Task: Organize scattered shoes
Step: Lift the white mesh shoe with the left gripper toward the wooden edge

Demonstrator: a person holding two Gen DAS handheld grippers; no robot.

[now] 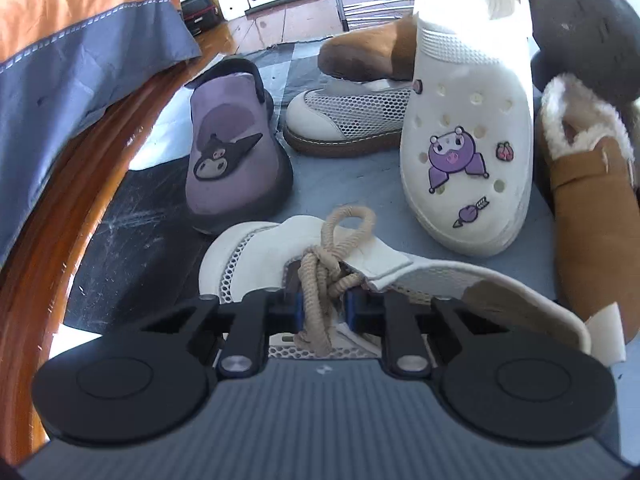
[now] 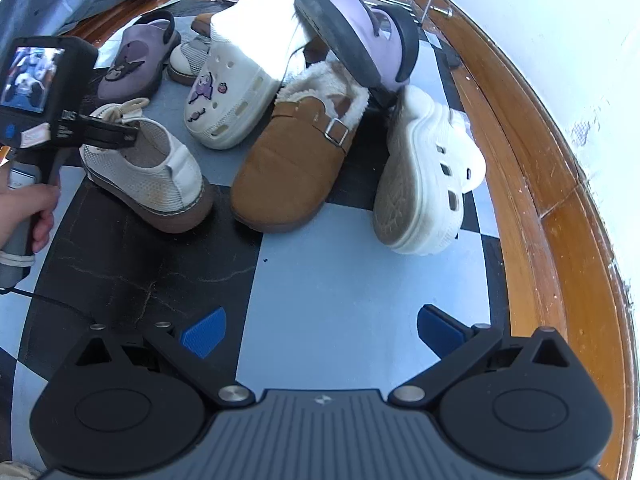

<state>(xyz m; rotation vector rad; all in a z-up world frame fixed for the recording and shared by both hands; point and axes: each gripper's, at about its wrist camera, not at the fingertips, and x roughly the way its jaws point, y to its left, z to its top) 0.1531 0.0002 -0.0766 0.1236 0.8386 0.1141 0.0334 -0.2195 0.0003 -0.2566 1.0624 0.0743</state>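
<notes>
We see the checkered mat (image 2: 304, 280), the shoe pile (image 2: 304, 92) at twelve o'clock, our left gripper (image 1: 322, 304) clenched on the mesh shoe (image 1: 420, 284) by its laces (image 1: 320, 264), our right gripper (image 2: 320, 334) released, hovering over mat

This looks like a room in a home. A jumble of household footwear lies on a black-and-pale checkered floor mat (image 2: 280, 280): a fleece-lined brown slipper (image 2: 292, 168), white clogs with cartoon charms (image 1: 468, 140), a purple cartoon slipper (image 1: 236, 160) and mesh lace-up shoes (image 2: 152, 176). Polished wooden flooring (image 2: 540, 208) runs to a white plastered wall (image 2: 560, 40). An orange-and-grey bed cover (image 1: 80, 52) hangs over one edge of the mat.
</notes>
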